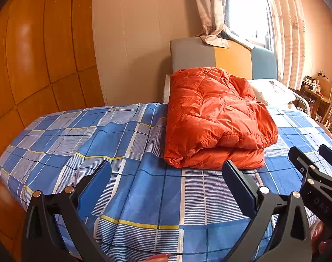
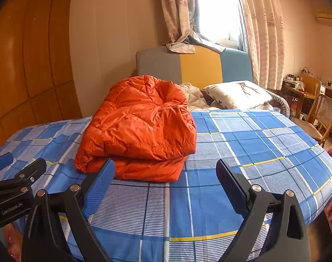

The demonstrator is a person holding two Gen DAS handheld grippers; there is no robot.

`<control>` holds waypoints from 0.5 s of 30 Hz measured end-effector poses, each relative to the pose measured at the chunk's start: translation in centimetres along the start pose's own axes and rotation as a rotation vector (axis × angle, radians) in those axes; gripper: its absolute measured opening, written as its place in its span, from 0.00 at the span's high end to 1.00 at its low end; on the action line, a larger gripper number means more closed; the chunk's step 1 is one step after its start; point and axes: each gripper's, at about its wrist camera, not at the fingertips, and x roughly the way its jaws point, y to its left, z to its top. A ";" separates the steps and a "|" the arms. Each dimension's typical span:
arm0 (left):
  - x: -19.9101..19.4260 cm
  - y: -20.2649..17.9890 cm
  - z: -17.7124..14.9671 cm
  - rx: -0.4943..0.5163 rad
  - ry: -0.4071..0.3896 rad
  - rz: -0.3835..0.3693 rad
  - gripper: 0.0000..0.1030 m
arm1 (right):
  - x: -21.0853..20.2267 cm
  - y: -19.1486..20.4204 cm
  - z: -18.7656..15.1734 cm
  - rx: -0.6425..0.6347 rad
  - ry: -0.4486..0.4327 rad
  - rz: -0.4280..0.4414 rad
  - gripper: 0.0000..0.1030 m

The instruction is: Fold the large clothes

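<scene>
- The left gripper [image 1: 166, 174] hung over the near part of the bed with its two fingers spread wide and nothing between them; only checked sheet showed in the gap.
- The right gripper [image 2: 166, 172] hung just beside it, fingers spread equally wide and empty, its left finger tip overlapping the jacket's near edge in view, though contact could not be judged.
- Each gripper showed at the edge of the other's wrist view.
- The orange puffer jacket [image 1: 216, 118] lay folded into a thick bundle on the blue checked sheet [image 1: 131, 196], just beyond both grippers.
- Behind the jacket, a white pillow [image 2: 238, 93] rested against the grey, yellow and blue headboard [image 2: 194, 67].
- A patterned curtain [image 2: 264, 32] hung at the bright window, one end draped on the headboard.
- A cane chair [image 2: 323, 118] stood to the right of the bed.
- Wooden wall panels [image 1: 35, 65] filled the left side.
</scene>
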 end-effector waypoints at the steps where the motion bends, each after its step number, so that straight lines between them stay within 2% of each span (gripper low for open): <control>1: 0.0 0.0 0.0 -0.003 0.002 -0.002 0.02 | 0.0 0.0 0.0 0.004 0.000 0.006 0.10; 15: -0.1 0.2 0.1 -0.010 0.003 -0.018 0.02 | -0.1 0.1 -0.2 0.005 0.003 0.005 0.10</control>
